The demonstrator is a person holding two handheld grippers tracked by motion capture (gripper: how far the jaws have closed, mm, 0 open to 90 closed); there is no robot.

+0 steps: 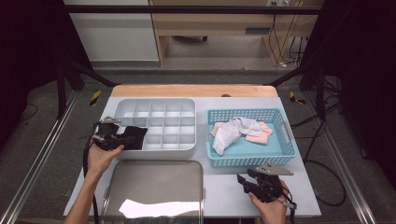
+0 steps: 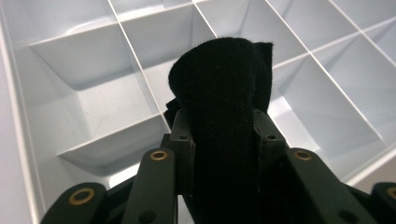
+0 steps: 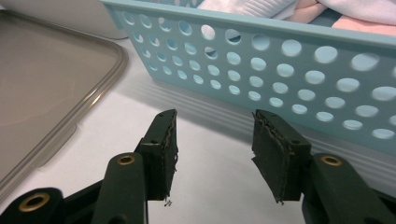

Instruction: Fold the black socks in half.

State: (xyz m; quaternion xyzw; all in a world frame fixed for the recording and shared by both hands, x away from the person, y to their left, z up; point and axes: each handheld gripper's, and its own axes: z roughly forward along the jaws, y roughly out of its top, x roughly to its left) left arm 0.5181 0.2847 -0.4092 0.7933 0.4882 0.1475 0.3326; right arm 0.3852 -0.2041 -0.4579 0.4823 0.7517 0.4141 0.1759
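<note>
The black sock sits pinched between the jaws of my left gripper, folded into a thick roll. In the left gripper view its long axis runs straight out along the jaws, rounded end pointing forward and slightly down toward the cells of the white divided organizer. From above, it hangs over the organizer's left edge, near the front-left compartments.

What worries me: the roll looks wider than one cell, so if I let go while it straddles a divider it will likely drape over the wall rather than drop in (the loose fabric behind the jaws could also unfold and snag).

My right gripper rests on the table with its jaws spread and empty, just in front of the blue basket, which holds pale socks. The clear lid lies flat between my hands.
</note>
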